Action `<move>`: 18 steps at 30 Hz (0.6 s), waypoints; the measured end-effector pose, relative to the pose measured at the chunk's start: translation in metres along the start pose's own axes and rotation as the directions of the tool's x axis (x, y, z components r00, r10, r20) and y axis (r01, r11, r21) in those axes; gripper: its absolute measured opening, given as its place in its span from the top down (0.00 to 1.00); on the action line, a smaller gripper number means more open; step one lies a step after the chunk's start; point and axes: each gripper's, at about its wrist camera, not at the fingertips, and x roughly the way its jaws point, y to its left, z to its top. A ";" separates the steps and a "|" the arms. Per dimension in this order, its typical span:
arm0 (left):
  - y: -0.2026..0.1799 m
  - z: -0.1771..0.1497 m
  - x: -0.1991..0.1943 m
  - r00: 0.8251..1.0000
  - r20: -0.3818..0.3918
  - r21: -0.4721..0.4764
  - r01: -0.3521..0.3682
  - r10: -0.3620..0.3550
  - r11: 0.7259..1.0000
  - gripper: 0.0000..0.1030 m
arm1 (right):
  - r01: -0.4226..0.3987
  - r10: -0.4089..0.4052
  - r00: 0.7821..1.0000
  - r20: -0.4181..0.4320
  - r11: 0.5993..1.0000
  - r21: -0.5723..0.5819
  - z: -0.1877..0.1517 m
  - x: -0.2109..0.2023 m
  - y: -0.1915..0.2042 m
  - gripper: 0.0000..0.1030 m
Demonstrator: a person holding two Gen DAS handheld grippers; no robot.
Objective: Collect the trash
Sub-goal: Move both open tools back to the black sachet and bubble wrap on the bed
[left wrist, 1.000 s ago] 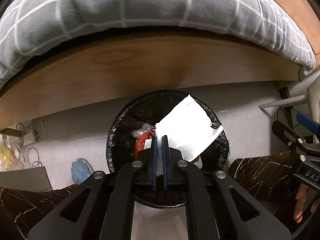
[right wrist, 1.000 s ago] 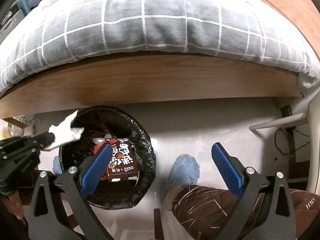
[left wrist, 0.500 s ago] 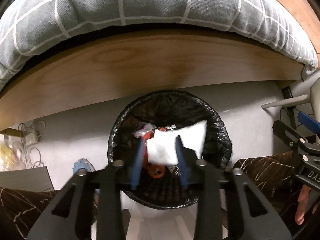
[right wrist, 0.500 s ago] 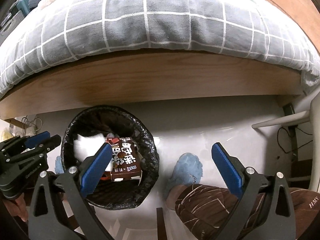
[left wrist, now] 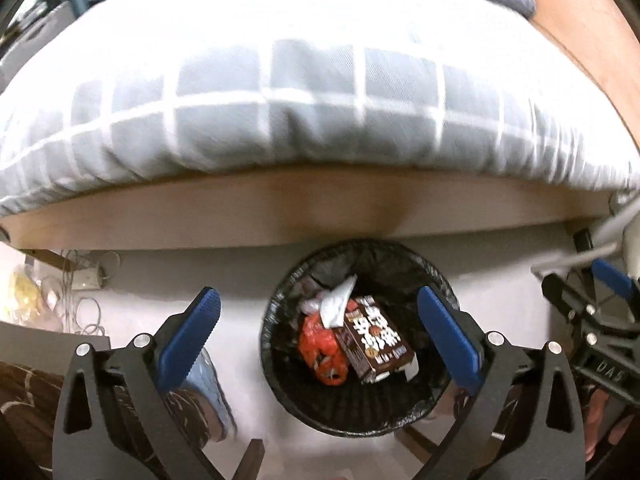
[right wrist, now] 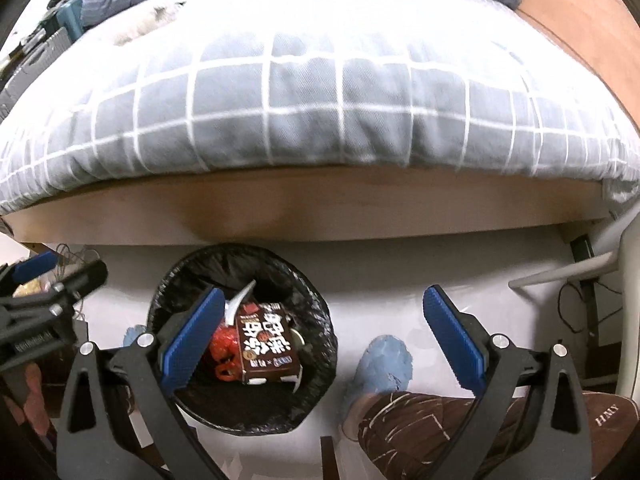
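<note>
Bin (left wrist: 440, 292) floor hidden under trash (left wrist: 322, 346).

- Your left wrist view is smeared by motion blur; the checked quilt (left wrist: 304, 120) glares almost white on top.
- Your right wrist view is sharper, overexposed above too.
- Both bend strongly at dark corners; the bin (right wrist: 240, 336) interior sits in shadow.

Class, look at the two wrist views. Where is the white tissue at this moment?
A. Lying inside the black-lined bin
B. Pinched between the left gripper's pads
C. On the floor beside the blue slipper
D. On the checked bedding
A: the white tissue lies in the bin beside the brown carton, and the left gripper is open and empty.
</note>
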 end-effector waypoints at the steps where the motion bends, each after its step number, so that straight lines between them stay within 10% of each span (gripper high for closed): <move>1: 0.004 0.003 -0.006 1.000 0.016 -0.008 -0.006 0.006 1.000 0.06 | -0.006 0.006 1.000 0.013 1.000 -0.004 0.002 -0.004 0.002 0.07; 18: 0.056 0.058 -0.077 0.985 0.172 -0.088 -0.017 0.032 0.996 0.06 | -0.093 0.099 0.984 0.148 0.994 -0.049 0.064 -0.060 0.048 0.07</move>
